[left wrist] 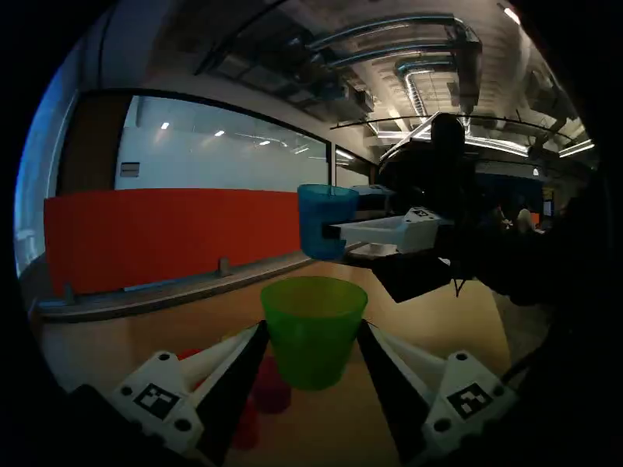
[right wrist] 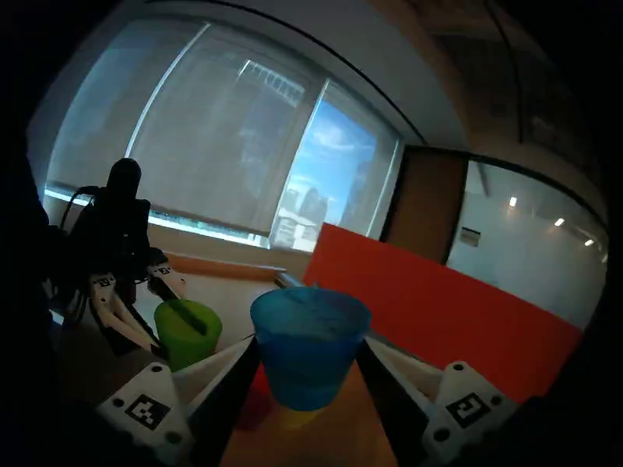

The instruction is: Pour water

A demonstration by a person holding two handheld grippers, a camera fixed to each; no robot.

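Window (right wrist: 234, 156) (right gripper view) beyond grn cup (right wrist: 187, 333).

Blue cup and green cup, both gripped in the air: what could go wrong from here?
1. Missed pour: in the left gripper view the blue cup sits beyond the green cup, not over its mouth; tipping there may wet the table.
2. Slip: both cups taper, and the left hand-held gripper and right hand-held gripper pinch only their sides; tilting could loosen the blue one.
3. Splash: reddish items on the table below the green cup may get hit.
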